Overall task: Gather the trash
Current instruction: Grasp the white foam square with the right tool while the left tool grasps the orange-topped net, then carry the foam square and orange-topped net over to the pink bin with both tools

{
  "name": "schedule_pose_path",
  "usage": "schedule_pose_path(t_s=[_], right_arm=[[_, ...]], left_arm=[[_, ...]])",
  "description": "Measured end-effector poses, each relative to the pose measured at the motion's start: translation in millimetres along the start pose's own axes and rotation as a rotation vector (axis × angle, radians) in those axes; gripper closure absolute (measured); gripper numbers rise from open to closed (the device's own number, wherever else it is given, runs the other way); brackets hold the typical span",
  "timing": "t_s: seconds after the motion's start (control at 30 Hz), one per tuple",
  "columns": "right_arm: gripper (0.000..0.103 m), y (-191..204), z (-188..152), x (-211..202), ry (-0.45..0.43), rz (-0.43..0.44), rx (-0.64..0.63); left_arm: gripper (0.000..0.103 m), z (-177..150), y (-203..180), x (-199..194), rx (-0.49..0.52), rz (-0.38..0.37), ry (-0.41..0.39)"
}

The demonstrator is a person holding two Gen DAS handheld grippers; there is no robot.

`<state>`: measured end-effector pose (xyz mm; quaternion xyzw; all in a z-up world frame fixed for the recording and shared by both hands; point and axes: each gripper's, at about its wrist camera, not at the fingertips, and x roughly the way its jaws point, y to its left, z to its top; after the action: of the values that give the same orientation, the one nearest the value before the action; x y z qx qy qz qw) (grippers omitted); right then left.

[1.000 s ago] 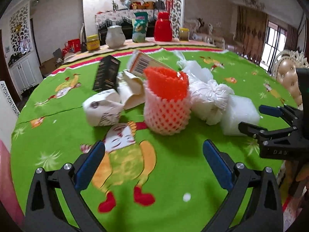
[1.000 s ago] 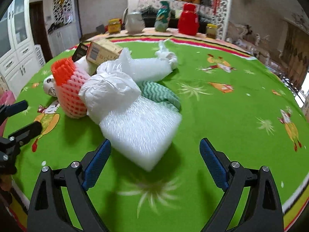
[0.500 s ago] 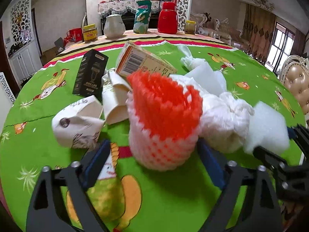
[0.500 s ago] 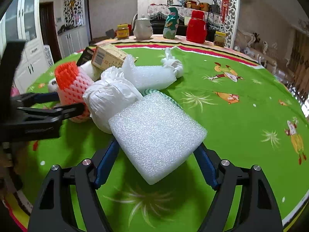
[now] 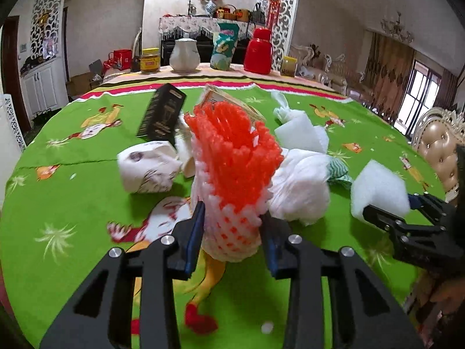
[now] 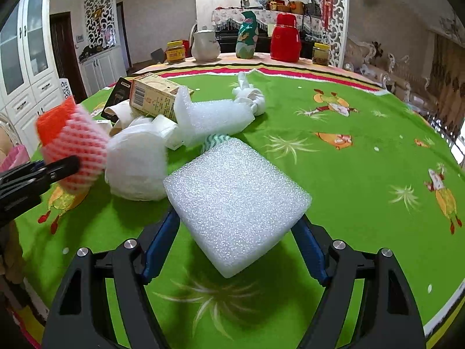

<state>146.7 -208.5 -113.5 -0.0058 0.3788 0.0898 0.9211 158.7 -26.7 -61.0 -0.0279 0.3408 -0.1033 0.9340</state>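
My left gripper [image 5: 232, 229] is shut on an orange and white foam fruit net [image 5: 235, 174] and holds it just above the green tablecloth; the net also shows in the right wrist view [image 6: 72, 145]. My right gripper [image 6: 238, 232] is shut on a white foam block [image 6: 235, 200], lifted off the table; the block also shows in the left wrist view [image 5: 377, 192]. More trash lies in a pile behind: a white bag bundle [image 6: 136, 165], a crumpled paper cup [image 5: 148, 168], a black box [image 5: 162, 116], a cardboard box [image 6: 154, 96] and a foam sheet [image 6: 215, 116].
The round table [image 6: 363, 151] has a green cartoon cloth with a striped rim. At its far edge stand a white teapot [image 6: 205, 46], a red thermos [image 6: 284, 40], jars and a bag. A padded chair [image 5: 441, 148] stands at the right.
Both grippers moved forward and closed. The left one took hold of the fruit net and the right one took hold of the foam block; both items have come up off the cloth.
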Motion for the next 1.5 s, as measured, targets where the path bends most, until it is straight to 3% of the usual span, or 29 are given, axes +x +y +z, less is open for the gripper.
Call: schedule_pose_path(t_s=[0.5, 1.1, 1.5], right_arm=[[0.029, 61, -33, -71, -0.109, 0.061, 0.005], [0.028, 140, -44, -76, -0.121, 0.195, -0.074], [0.028, 232, -30, -68, -0.128, 0.321, -0.233]], left_arm=[[0.068, -52, 43, -81, -0.025, 0.036, -0.096], [0.067, -85, 86, -131, -0.020, 0.123, -0.162], [0.067, -103, 141, -183, -0.063, 0.228, -0.214]])
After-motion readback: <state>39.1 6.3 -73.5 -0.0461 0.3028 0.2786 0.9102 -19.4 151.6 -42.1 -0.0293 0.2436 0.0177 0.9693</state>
